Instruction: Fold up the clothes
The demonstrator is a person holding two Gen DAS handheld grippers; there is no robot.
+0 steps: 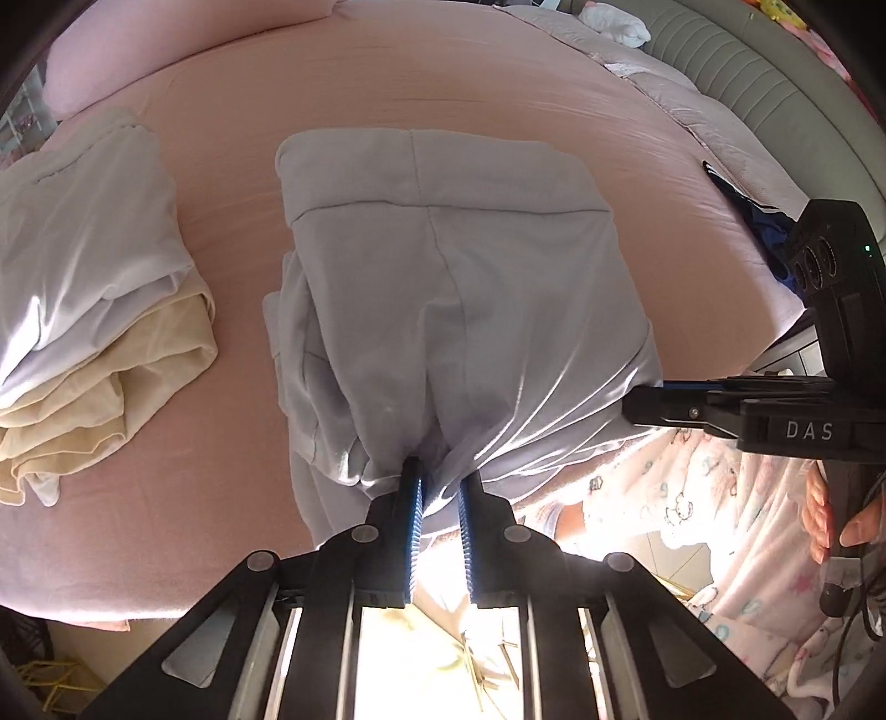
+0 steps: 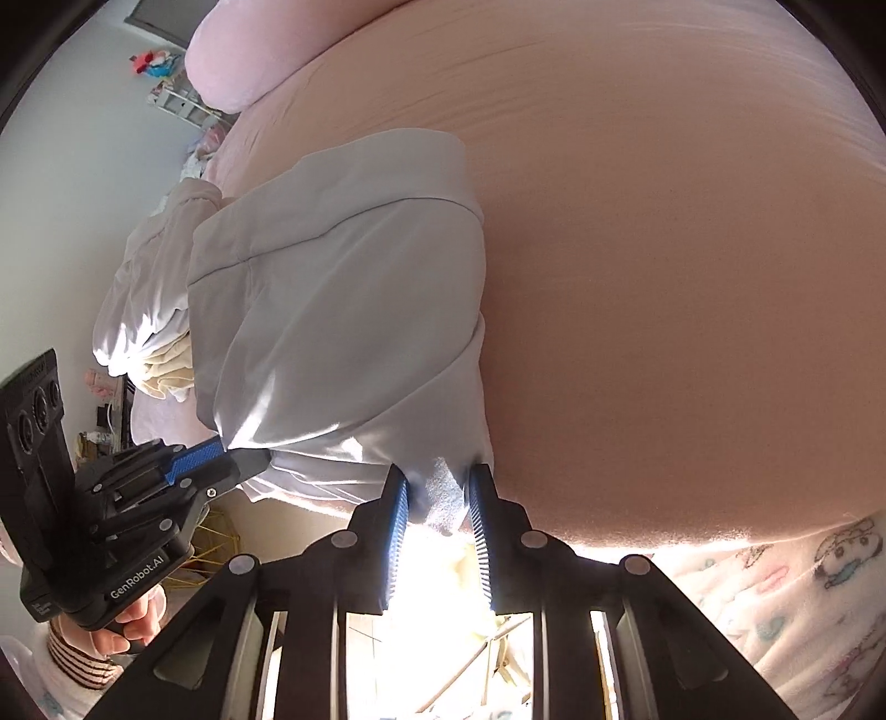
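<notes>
While my left gripper (image 1: 443, 471) points steeply down, its two ribbed fingers (image 1: 416, 493) are pinched on a bunched fold at the near edge of the grey garment (image 1: 443, 266); cloth sits gathered between the tips. My right gripper (image 2: 437, 482) is clamped the same way on the garment's other near corner, a tuft of fabric caught between its pads (image 2: 401, 498). In the left view the right gripper enters from the side and meets the garment's hem.

Landmark: the grey garment. It lies partly folded on the pink bed sheet (image 1: 232, 498), waistband end far from me, near edge lifted into both grips.

No containers in view. Beside the garment, apart from it, sits a stack of folded clothes (image 1: 94, 310): pale lilac on top, cream pieces beneath, their edges loose. Beyond the garment, at the far end of the bed, a pink pillow (image 1: 183, 61). Past it on the other side, a quilted blanket (image 1: 653, 77), a padded grey headboard (image 1: 775, 88) and a white bundle (image 1: 614, 25). A dark blue item (image 1: 764, 227) lies at the bed edge near the right gripper.

Nearer than the garment: my patterned fleece sleeve (image 1: 692, 498), and my hand (image 2: 133, 620) on the left gripper's handle. Strong sunlight washes out the floor below.
</notes>
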